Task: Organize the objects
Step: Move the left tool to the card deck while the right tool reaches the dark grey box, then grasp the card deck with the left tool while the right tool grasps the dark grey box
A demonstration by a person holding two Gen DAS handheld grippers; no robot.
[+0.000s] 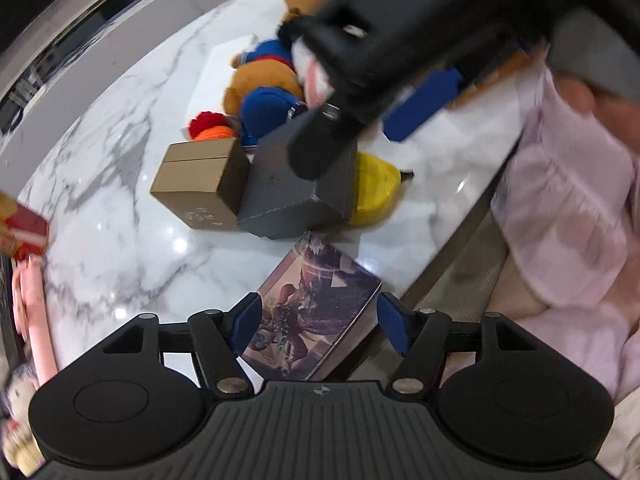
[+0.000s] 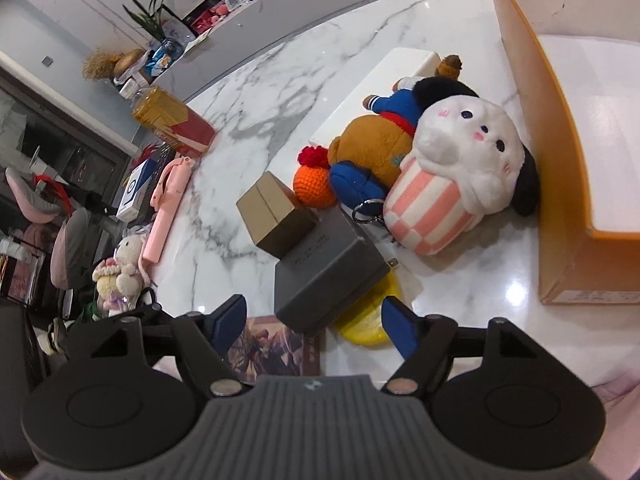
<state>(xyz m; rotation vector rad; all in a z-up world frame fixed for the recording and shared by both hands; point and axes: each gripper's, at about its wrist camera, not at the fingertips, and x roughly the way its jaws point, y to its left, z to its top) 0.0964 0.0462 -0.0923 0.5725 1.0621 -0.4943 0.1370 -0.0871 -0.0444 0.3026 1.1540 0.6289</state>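
Both grippers over clutter, reaching stage: left gripper [image 1: 318, 322] fingers apart astride picture box [image 1: 316, 312], right gripper [image 2: 314, 322] apart above grey box [image 2: 328, 268]; next likely close squarely.

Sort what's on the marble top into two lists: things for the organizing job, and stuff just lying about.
Job: picture box, grey box, brown box, yellow toy, white plush, bear plush, orange ball, orange bin.

Lying about: red carton, pink stick, plant.
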